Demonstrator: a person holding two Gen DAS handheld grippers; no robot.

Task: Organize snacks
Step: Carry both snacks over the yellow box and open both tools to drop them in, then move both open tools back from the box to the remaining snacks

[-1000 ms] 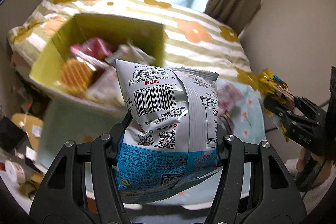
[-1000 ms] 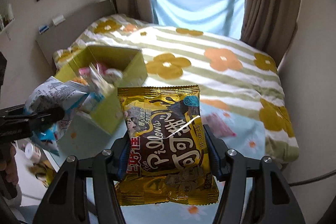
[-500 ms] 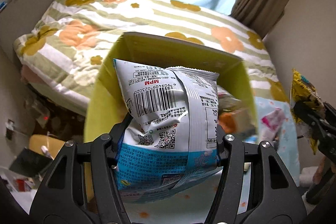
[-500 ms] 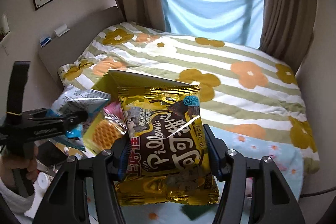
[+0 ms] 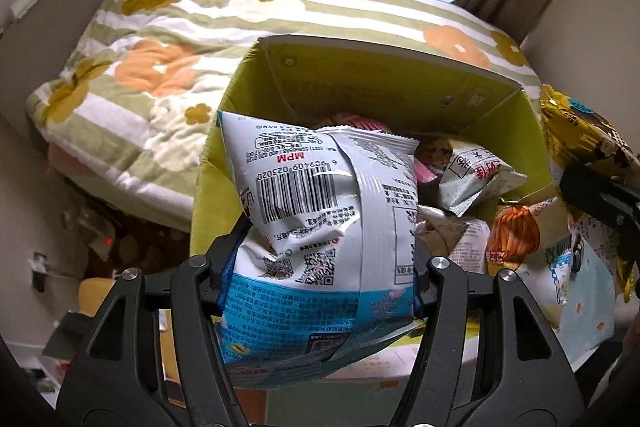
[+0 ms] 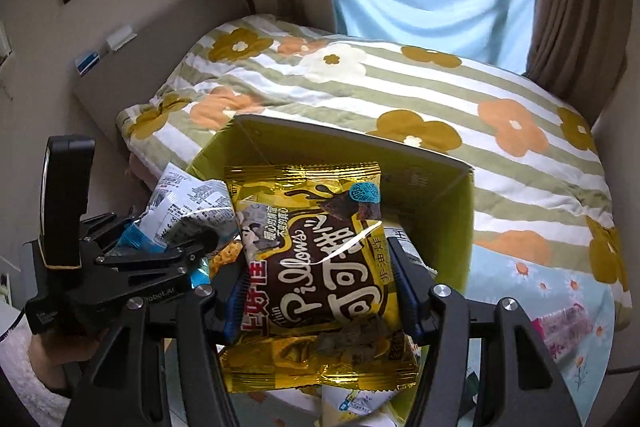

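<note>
Left gripper [image 5: 320,263] clamped on white-blue snack bag [image 5: 320,227], barcode side up, over green box [image 5: 384,83]. Right gripper [image 6: 320,287] clamped on gold cocoa bag [image 6: 316,267]. Since 0.5 s ago: both closer to box, more snacks visible inside.

My left gripper [image 5: 320,263] points forward, and its two fingers are squeezed tight on a white and blue snack bag [image 5: 320,227]. My right gripper [image 6: 318,285] sits just beside it, squeezed on a gold cocoa snack bag [image 6: 316,267]. My left hand [image 6: 52,351] grips the handle.
</note>
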